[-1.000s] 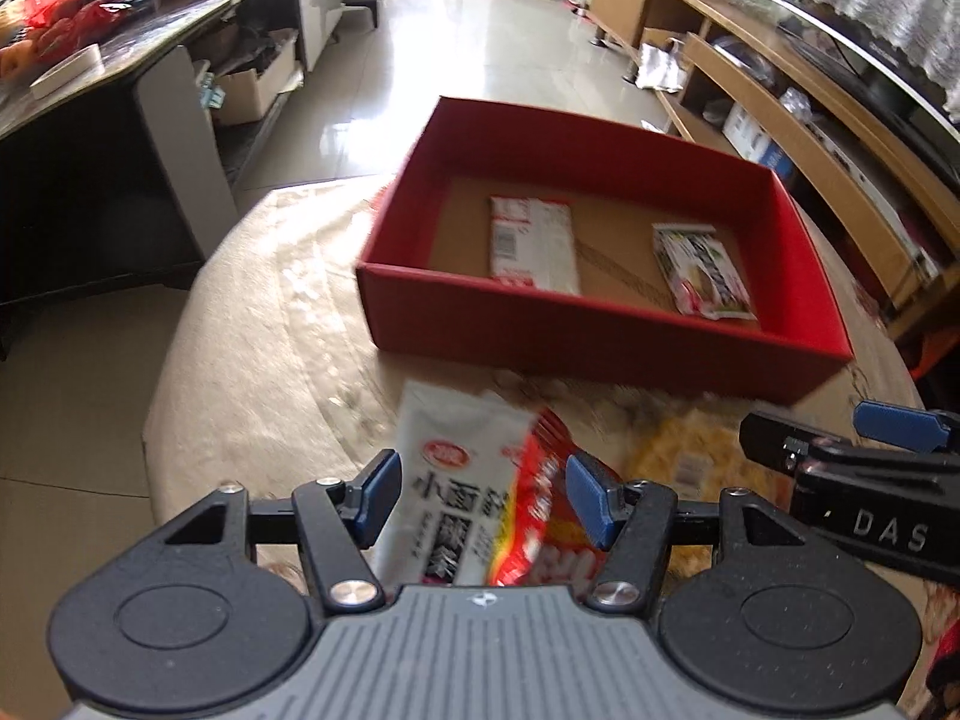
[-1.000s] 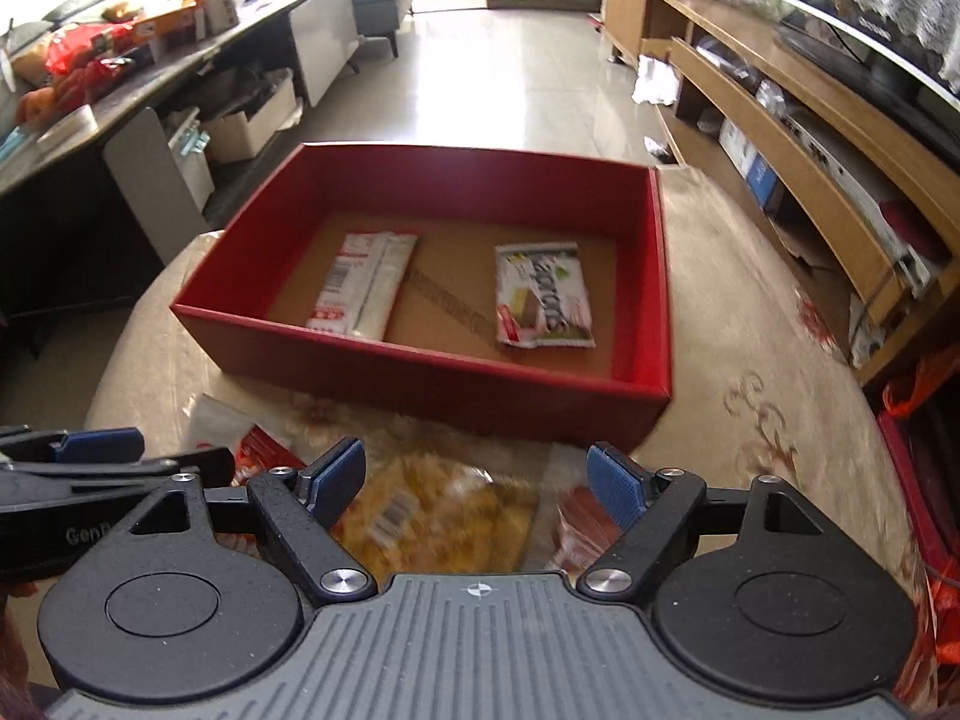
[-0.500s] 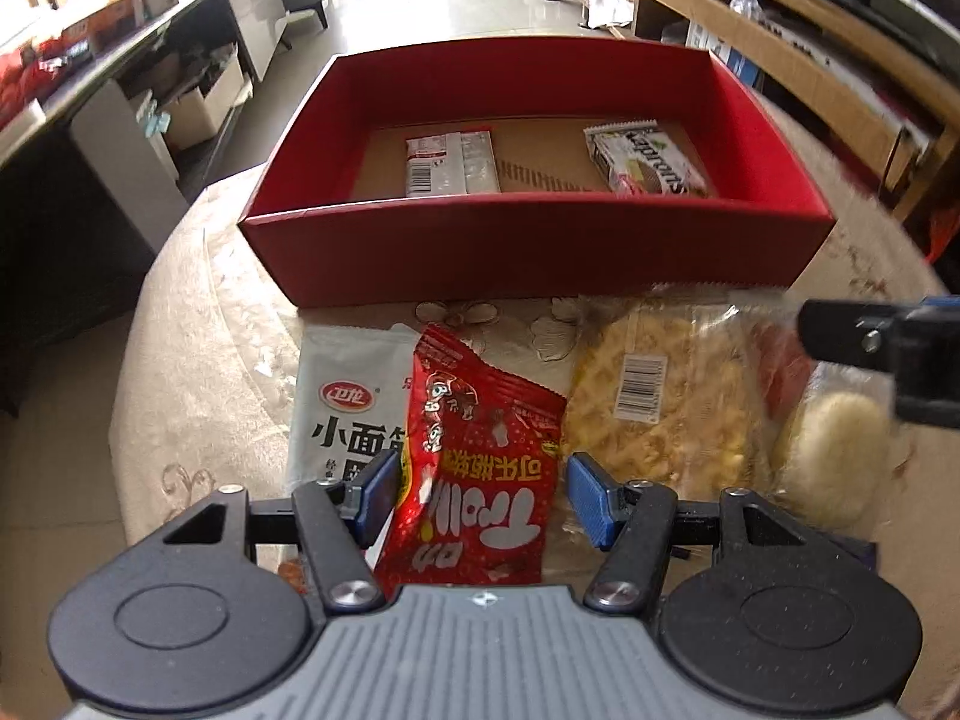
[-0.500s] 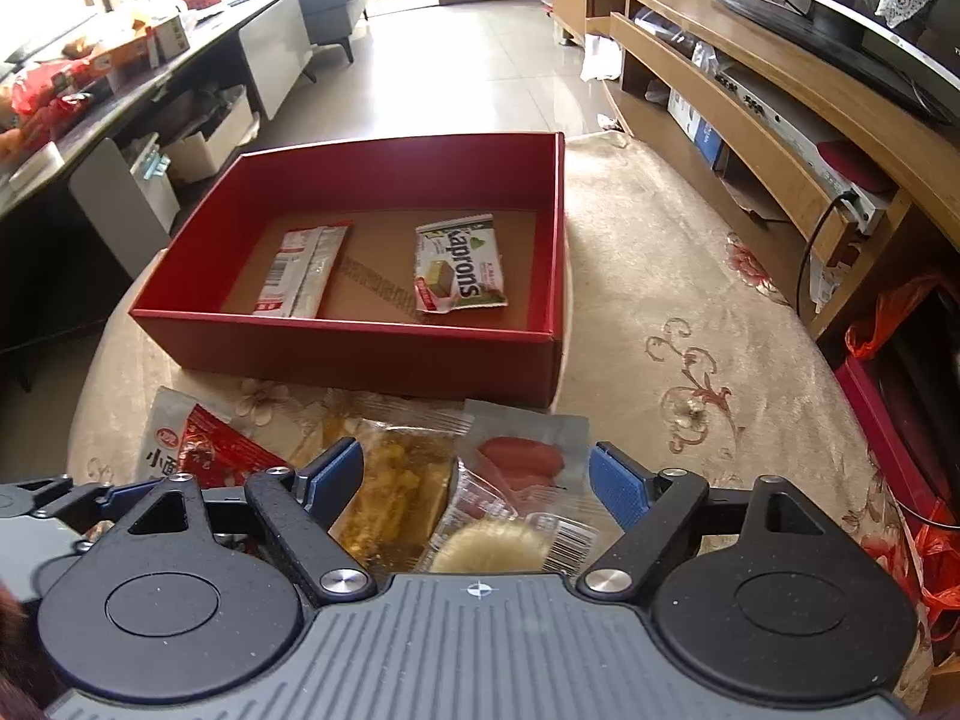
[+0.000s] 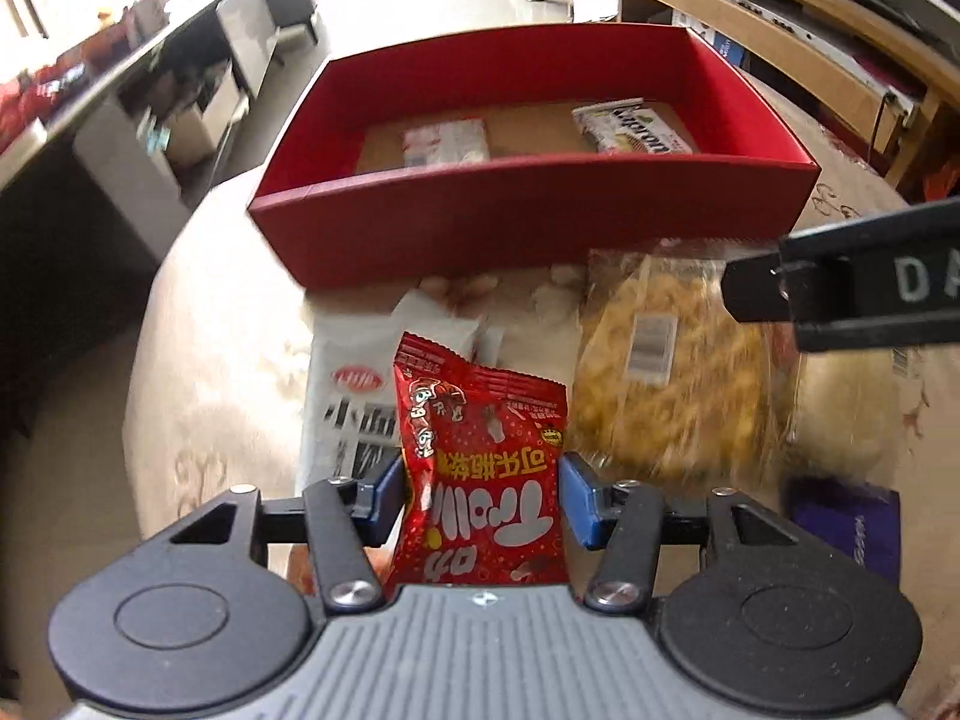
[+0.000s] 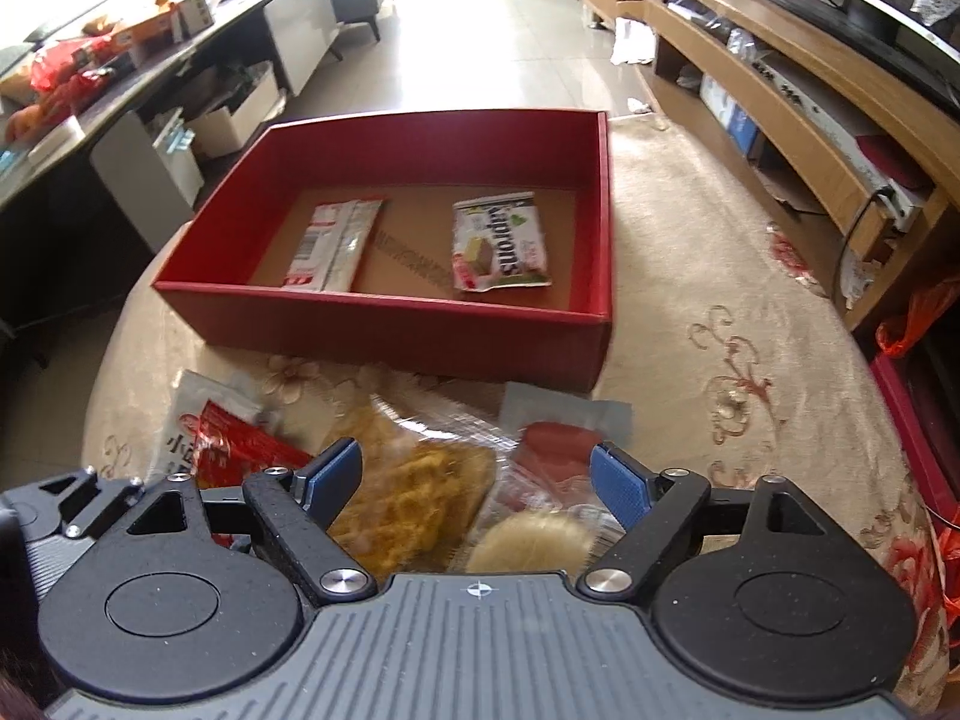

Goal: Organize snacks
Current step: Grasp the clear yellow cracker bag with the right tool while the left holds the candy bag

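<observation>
Glossy red crinkled foil snack packet [image 5: 480, 468] gripped by the closing left tongs [image 5: 480, 495]

Its long axis runs six to twelve o'clock, toward the matte red cardboard box [image 5: 540, 213]; right tongs [image 6: 477, 483] are spread, unclenched.

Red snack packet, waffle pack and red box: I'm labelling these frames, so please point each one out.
red snack packet [image 5: 480, 468], left wrist view, middle of its printed front.
waffle pack [image 6: 414, 498], right wrist view, on the waffle itself.
red box [image 6: 384, 324], right wrist view, near wall.
</observation>
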Demonstrator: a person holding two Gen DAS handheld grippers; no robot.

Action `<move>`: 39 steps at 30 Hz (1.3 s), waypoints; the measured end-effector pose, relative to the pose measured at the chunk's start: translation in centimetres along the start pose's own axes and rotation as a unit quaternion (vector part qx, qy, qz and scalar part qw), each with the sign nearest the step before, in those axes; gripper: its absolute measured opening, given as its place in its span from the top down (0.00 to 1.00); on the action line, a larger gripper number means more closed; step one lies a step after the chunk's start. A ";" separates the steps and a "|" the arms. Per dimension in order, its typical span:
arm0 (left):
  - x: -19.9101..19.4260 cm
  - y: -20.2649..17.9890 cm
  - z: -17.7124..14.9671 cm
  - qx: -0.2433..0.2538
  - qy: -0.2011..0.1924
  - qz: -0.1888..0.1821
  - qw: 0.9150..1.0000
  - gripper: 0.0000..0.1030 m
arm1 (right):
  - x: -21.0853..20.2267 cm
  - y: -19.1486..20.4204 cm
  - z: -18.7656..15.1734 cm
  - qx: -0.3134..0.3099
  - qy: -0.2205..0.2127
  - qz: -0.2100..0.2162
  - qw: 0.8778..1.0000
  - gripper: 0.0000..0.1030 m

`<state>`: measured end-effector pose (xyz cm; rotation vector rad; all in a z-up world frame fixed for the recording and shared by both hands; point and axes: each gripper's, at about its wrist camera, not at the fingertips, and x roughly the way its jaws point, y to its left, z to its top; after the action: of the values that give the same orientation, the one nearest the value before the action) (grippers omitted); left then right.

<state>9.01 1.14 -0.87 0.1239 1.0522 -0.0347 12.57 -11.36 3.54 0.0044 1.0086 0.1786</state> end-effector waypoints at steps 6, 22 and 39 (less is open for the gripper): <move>-1.9 2.0 -2.3 -0.037 0.011 -0.036 0.999 0.54 | 0.4 1.1 -0.4 -0.001 0.019 0.031 0.999 0.15; -2.3 3.2 -4.0 -0.057 0.030 -0.054 0.996 0.52 | 4.6 6.7 -1.8 -0.095 0.060 -0.013 0.994 0.17; -0.4 -0.1 -4.5 -0.007 0.045 -0.005 0.999 0.35 | 2.7 4.3 -1.7 -0.088 0.046 0.016 0.995 0.46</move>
<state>4.90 1.52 -2.69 0.1079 1.1419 -0.0313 11.91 -6.84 0.76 -0.1505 1.0825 0.2982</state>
